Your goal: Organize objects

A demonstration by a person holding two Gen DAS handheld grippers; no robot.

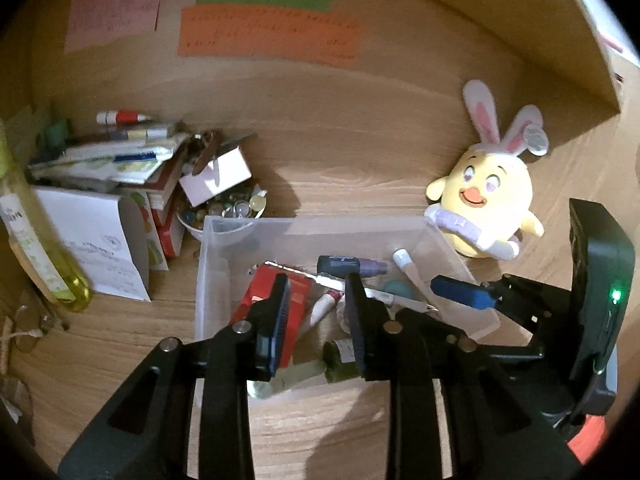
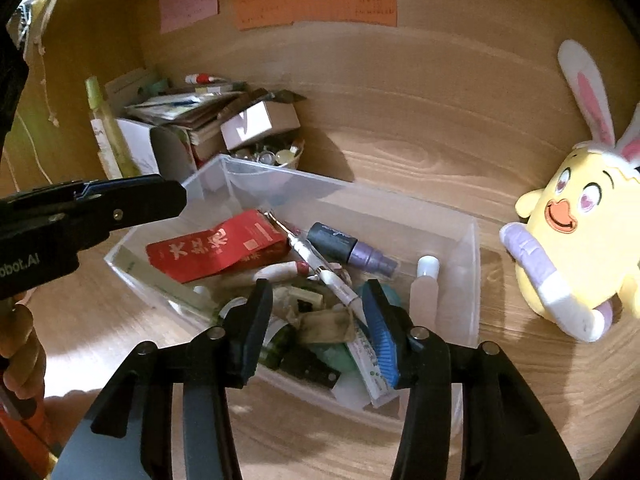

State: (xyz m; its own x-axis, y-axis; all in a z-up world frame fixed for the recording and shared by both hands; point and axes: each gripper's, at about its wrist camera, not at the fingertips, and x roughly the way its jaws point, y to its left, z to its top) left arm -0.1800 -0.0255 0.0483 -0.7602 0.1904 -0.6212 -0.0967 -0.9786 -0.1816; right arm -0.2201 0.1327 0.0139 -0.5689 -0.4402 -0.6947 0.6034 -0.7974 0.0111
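clear plastic bin (image 2: pixel 464 240) on the wooden desk, partly filled: red packet (image 2: pixel 216 246) at its left, a white pen (image 2: pixel 320 268) lying diagonally from upper left to lower right across the middle, a purple-capped tube (image 2: pixel 352 250) beside it. both tongs point down into the bin from its near side. right gripper (image 2: pixel 316 304), jaws apart and empty, hangs just short of the pen's lower end, likely the nearer hand. left gripper (image 1: pixel 318 300), jaws slightly apart and empty, sits over the red packet (image 1: pixel 276 300). plush chick (image 2: pixel 576 248) stands outside, to the right.
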